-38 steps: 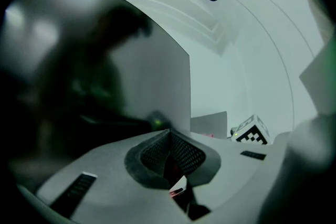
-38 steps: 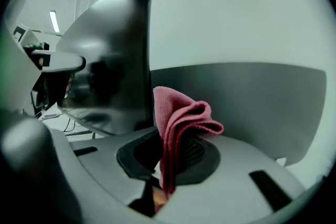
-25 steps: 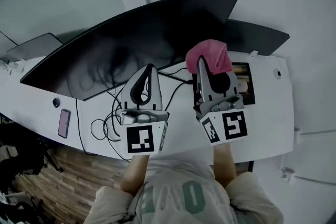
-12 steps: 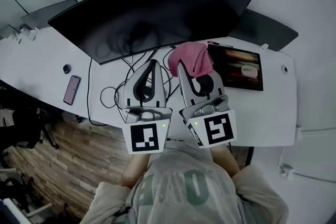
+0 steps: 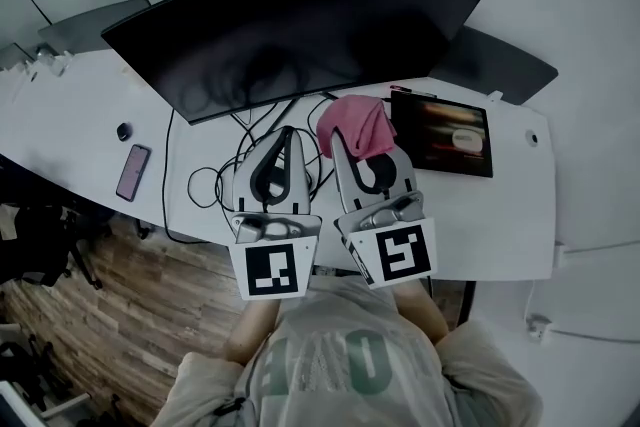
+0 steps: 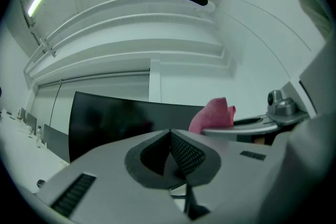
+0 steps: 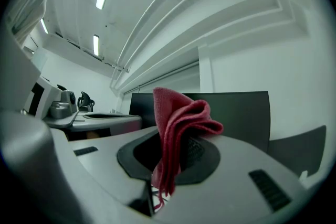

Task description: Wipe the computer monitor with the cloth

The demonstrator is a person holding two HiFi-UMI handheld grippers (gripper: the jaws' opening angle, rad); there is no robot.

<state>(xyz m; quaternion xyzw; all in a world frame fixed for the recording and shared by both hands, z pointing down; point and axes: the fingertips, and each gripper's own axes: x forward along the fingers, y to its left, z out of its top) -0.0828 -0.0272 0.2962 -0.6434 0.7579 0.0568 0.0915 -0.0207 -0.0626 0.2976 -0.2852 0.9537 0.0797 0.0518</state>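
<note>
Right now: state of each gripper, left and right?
Left gripper: shut, nothing between its jaws.
Right gripper: shut on the pink cloth.

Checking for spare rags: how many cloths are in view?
1. The pink cloth is clamped in the right gripper's jaws, above the desk before the monitor. Part of the desk is hidden, so others may be too.

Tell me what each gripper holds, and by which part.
The right gripper pinches the crumpled pink cloth by its lower folds, top bunched above. The left gripper is shut, empty.
</note>
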